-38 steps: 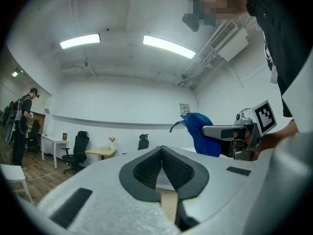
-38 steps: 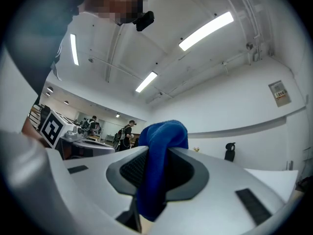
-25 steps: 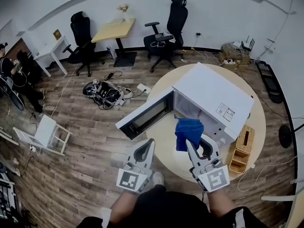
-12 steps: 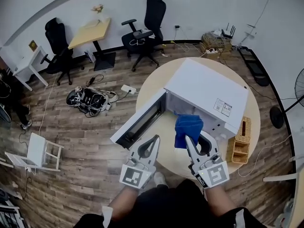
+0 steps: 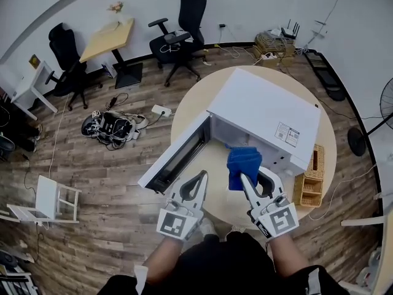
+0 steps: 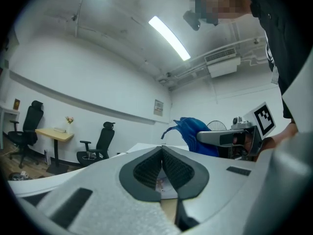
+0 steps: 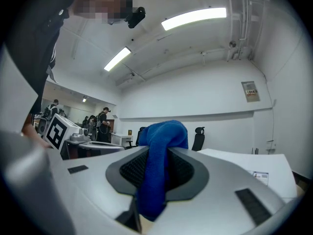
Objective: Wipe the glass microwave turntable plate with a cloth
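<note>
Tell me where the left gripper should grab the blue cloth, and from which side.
Pinch the loose bunch of the blue cloth that sticks out past the right gripper, which is shut on it. Come from the left: the left gripper, shut and empty, sits on that side and would probably need to open first.

Left hand-held gripper [image 6: 162,148], jaws pressed together with nothing between them.
Near right, a blue cloth [image 6: 193,131] sticks up from the right hand-held gripper [image 6: 203,137]; a black office chair [image 6: 100,143] stands far left.
</note>
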Demonstrator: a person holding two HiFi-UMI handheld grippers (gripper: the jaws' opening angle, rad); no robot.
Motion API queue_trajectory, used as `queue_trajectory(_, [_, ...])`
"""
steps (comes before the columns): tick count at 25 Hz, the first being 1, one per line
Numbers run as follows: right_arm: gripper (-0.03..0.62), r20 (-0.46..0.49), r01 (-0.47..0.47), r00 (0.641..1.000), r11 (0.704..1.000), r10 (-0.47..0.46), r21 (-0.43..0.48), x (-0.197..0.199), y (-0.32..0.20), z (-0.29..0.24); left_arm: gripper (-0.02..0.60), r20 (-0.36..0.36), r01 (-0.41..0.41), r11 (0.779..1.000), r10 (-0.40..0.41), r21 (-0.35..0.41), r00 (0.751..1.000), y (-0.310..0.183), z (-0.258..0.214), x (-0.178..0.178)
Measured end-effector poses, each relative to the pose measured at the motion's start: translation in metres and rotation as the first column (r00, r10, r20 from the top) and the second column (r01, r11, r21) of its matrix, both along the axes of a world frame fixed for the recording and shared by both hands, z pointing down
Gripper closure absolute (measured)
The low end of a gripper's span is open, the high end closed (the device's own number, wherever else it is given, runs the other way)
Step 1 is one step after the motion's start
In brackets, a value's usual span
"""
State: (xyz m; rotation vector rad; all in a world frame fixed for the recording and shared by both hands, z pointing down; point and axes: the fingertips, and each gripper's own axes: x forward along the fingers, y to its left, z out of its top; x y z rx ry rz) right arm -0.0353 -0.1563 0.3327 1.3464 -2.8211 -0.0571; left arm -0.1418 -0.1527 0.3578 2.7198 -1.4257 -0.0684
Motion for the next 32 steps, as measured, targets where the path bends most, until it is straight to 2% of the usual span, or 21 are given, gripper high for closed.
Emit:
queue_trajectory(3, [0.507, -0.008, -0.013, 1.0, 0.999, 0.013, -0.035, 0.009, -0.004, 0.015, 0.575, 0.01, 0.012, 0.999, -0.011, -0.033, 1.0, -0.005, 0.011, 0.004])
queue_trajectory(8, [0.507, -0.003, -0.033, 0.999, 0.988, 0.033, -0.152, 0.019, -0.008, 0.058, 0.575, 0.027, 0.032, 0.995, -0.03, -0.091, 0.999, -0.006, 0.038, 0.006])
queue_trajectory(13, [0.507, -0.053, -0.05, 0.998, 0.97, 0.038, -0.239, 0.023, -0.01, 0.103, 0.575, 0.037, 0.055, 0.992, -0.051, -0.112, 0.998, -0.006, 0.061, 0.002])
queue_trajectory(17, [0.505, -0.122, -0.05, 0.992, 0.95, 0.012, -0.308, 0.022, -0.014, 0.145, 0.575, 0.088, 0.093, 0.978, -0.077, -0.185, 0.993, -0.004, 0.099, -0.005])
queue_trajectory(20, [0.507, -0.18, -0.054, 0.984, 0.925, -0.016, -0.376, 0.02, -0.015, 0.18, 0.575, 0.103, 0.101, 0.968, -0.079, -0.23, 0.992, 0.001, 0.129, -0.006])
queue_trajectory(26, [0.507, -0.217, -0.025, 0.971, 0.854, -0.103, -0.52, 0.018, -0.006, 0.243, 0.575, 0.114, 0.118, 0.937, -0.085, -0.328, 0.99, 0.013, 0.18, -0.007])
queue_trajectory(32, [0.507, -0.266, -0.009, 0.943, 0.784, -0.2, -0.621, 0.012, 0.007, 0.292, 0.575, 0.117, 0.139, 0.926, -0.103, -0.352, 0.988, 0.016, 0.193, -0.003])
